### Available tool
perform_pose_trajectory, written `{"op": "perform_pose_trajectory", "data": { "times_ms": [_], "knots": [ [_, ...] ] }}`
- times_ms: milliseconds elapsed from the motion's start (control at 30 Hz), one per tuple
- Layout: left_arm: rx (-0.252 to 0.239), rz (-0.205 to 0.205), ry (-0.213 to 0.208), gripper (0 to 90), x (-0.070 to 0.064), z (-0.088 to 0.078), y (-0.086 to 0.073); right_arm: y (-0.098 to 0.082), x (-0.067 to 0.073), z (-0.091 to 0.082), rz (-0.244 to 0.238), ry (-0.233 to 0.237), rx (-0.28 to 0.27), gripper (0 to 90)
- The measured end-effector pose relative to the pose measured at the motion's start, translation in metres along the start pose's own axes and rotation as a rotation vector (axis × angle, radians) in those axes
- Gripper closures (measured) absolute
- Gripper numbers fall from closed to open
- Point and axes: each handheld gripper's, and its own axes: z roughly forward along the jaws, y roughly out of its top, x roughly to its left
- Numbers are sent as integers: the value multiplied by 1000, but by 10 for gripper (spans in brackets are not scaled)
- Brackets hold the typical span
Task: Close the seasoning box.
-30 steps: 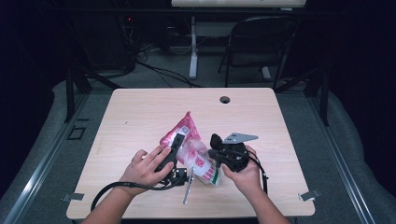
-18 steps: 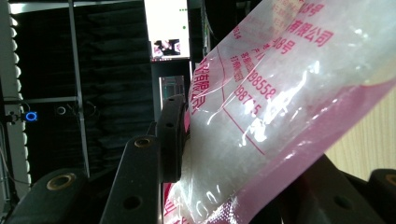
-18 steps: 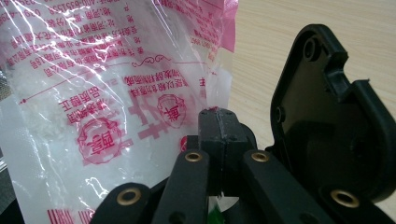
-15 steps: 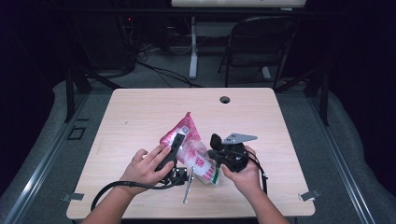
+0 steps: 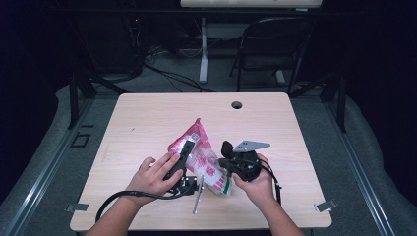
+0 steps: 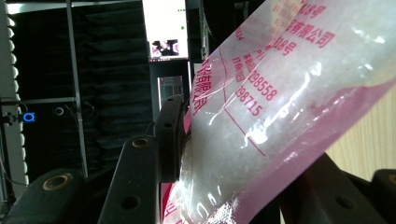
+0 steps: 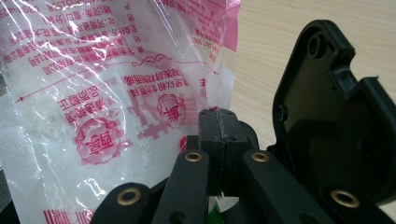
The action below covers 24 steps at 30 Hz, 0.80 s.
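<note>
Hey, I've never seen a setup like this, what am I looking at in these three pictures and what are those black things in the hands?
A person sits at a wooden table and holds a hand-operated tool in each hand. Each tool ends in a two-jaw gripper.

The high view comes from a fixed camera above the table. The other two pictures come from small cameras riding on the grippers, looking along their black jaws.

Between the hands is a clear plastic bag with pink print, holding something white and grainy. The left gripper has the bag between its jaws, which press its sides in the left gripper view. The right gripper is shut, its jaws together at the bag's lower edge; something thin and white shows pinched between them, probably the bag's edge.

A slim metal utensil lies on the table near the front edge; I cannot tell which kind.
</note>
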Motion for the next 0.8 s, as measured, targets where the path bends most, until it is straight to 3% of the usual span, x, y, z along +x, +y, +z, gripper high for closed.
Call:
{"op": "perform_pose_trajectory", "data": {
  "times_ms": [300, 400, 467, 533, 800],
  "knots": [
    [-4, 3, 4, 626, 0, 0, 0, 0, 0, 0, 0, 1, 0, 900],
    [5, -17, -9, 626, -1, 0, -1, 0, 0, 0, -1, 2, -2, 900],
    [-3, -5, -2, 629, 0, 0, -1, 0, 0, 0, -2, 2, -2, 900],
    [5, -37, -17, 633, -3, -1, -2, 0, 0, 0, -2, 3, -1, 900],
    [1, -42, -20, 638, -3, -1, -4, -1, 1, 1, -2, 5, 1, 900]
  ]
}}
